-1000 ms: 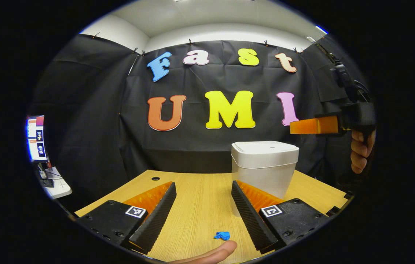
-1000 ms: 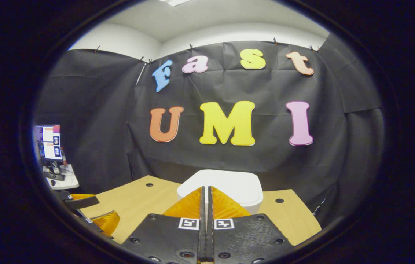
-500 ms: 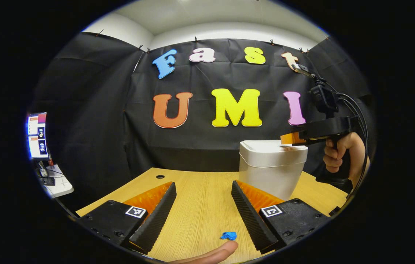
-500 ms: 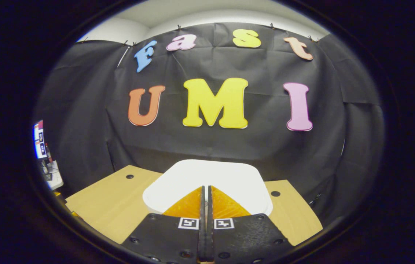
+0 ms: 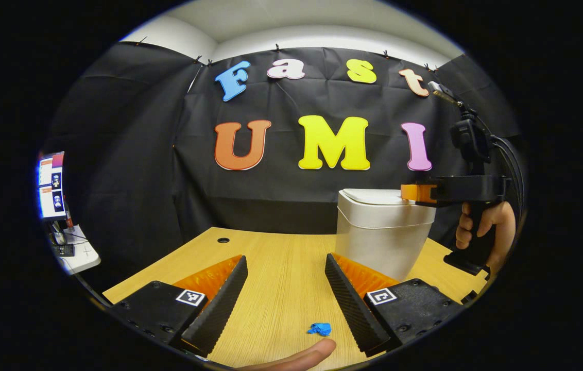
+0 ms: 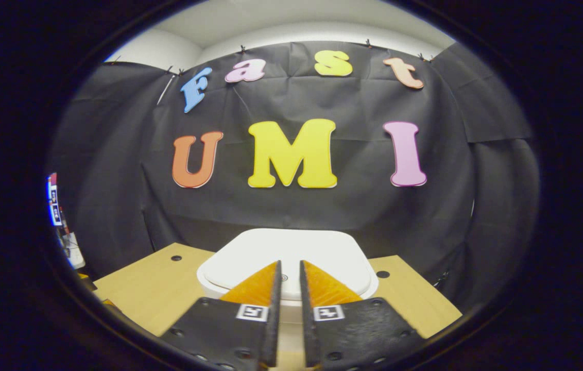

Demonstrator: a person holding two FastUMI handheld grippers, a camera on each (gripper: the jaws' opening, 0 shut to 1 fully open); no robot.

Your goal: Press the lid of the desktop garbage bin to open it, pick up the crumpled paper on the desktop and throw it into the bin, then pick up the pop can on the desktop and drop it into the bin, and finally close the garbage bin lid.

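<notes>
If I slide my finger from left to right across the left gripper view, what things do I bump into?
Computer screen → hole in the desk → little blue scrap → white bin → the other tool, the right tool, over the bin's lid → the hand holding it.

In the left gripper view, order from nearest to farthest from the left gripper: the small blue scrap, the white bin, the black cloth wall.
1. Small blue scrap, on the wooden desk between the left gripper fingers.
2. White plastic bin, ahead, right.
3. Black cloth wall, behind the desk.
</notes>
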